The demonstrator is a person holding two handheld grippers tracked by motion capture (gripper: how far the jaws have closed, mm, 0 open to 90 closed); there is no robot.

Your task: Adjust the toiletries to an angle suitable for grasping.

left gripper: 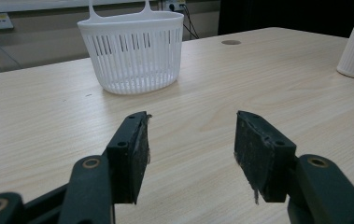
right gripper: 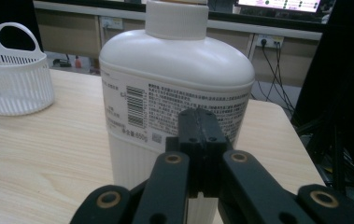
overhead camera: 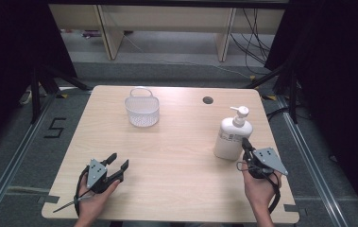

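The white pump bottle (overhead camera: 232, 137) stands upright on the wooden table (overhead camera: 176, 161), and I use it as the landmark. The right gripper (overhead camera: 245, 143) is just beside the bottle, on the side nearer to the person, and its tips point at the lower body of the bottle. In the right gripper view, its two black jaws are pressed fully together with nothing between them, directly in front of the printed label (right gripper: 165, 112). I cannot tell if the tips touch the bottle.

The left gripper (overhead camera: 118, 163) is well apart from the bottle, far to its left at the near part of the table. Its jaws stand moderately apart and hold nothing.

The white slotted basket (overhead camera: 142, 108) stands to the left of the bottle and farther from the person, well apart from it.
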